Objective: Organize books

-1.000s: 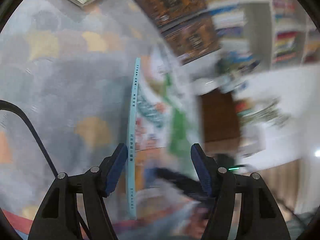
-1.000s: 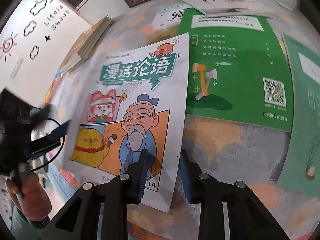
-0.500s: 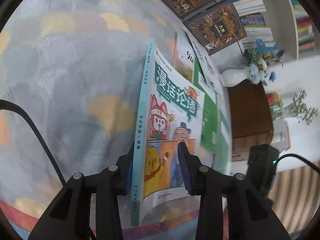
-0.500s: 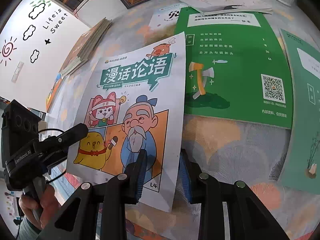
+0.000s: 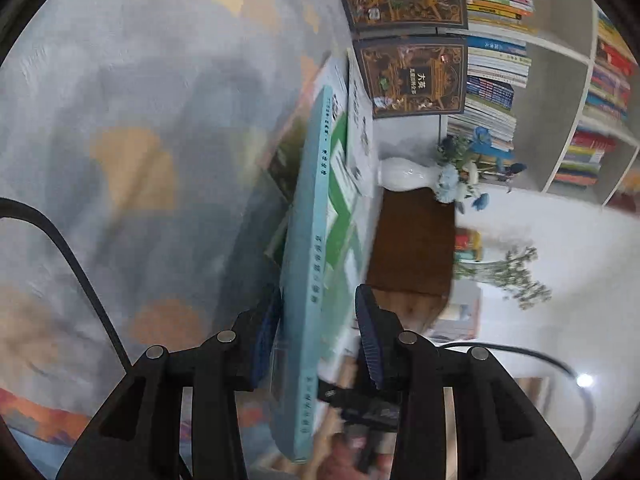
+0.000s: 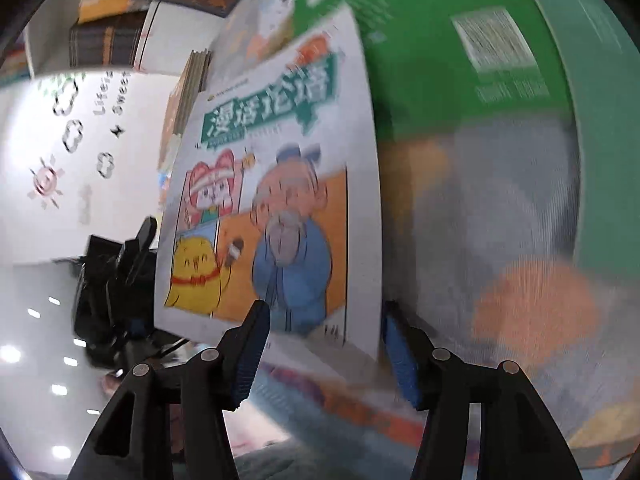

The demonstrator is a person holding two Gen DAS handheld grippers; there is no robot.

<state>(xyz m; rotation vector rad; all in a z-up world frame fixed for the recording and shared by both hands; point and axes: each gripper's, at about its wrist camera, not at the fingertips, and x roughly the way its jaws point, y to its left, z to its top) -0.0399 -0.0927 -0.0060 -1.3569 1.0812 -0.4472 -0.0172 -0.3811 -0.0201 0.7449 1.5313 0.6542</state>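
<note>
A thin comic book with a teal spine [image 5: 316,240] and a cartoon cover [image 6: 276,184] stands raised on edge off the grey patterned tablecloth [image 5: 132,128]. My left gripper [image 5: 316,344] has the spine between its blue pads, with a gap on the right side. My right gripper [image 6: 324,348] is open, the book's bottom corner lying between its fingers without contact. Green books [image 6: 432,44] lie flat beyond it.
Two dark ornate books [image 5: 408,72] lie at the table's far edge. A white vase with blue flowers [image 5: 408,174] stands on a brown cabinet [image 5: 412,244]. Bookshelves [image 5: 560,80] fill the back. A stack of books [image 6: 192,88] lies at the left.
The right gripper has opened and let go of the comic book. The left gripper holds the book by its spine and has tilted it up on edge; both views swung.
</note>
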